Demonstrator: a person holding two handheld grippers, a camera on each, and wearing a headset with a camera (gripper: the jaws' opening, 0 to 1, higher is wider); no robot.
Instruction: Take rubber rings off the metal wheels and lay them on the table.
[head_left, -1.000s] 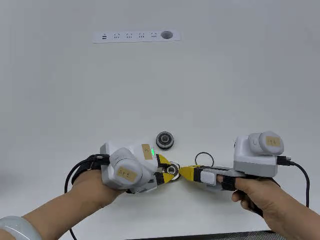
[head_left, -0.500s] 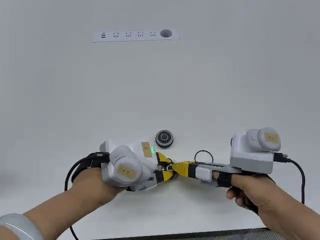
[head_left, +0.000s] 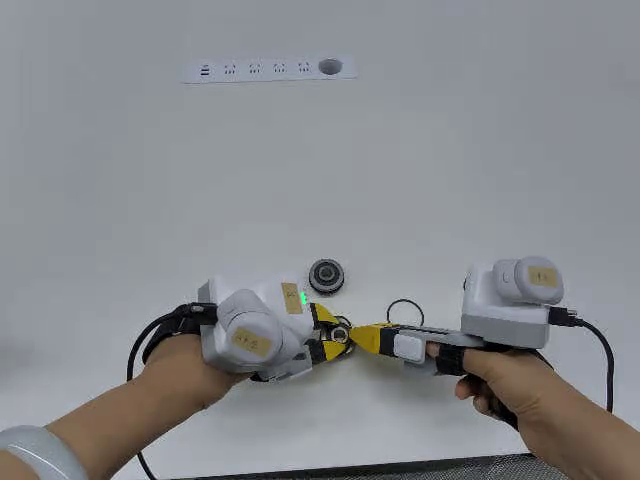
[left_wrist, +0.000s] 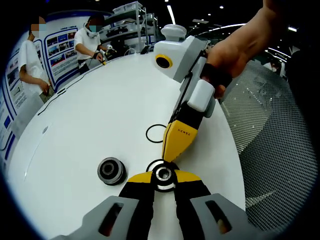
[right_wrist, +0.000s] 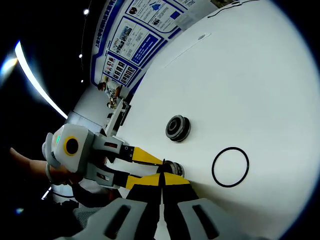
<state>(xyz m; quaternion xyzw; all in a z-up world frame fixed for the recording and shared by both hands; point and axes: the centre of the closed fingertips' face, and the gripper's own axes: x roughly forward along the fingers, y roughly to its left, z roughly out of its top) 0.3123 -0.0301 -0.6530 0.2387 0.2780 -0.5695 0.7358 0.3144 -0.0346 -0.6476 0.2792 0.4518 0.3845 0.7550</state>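
Wheel work as we see it, left gripper (left_wrist: 163, 179) clamped on a metal wheel (head_left: 342, 332) near the white table's (head_left: 450, 180) front edge, right gripper (right_wrist: 161, 181) with jaws pressed together at that wheel's rim, loose rubber ring (head_left: 406, 312) lying just beside, second wheel (head_left: 326, 274) nearby.

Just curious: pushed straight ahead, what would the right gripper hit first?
Probably the metal wheel held by the left gripper, just at the right gripper's tips; contact unclear.
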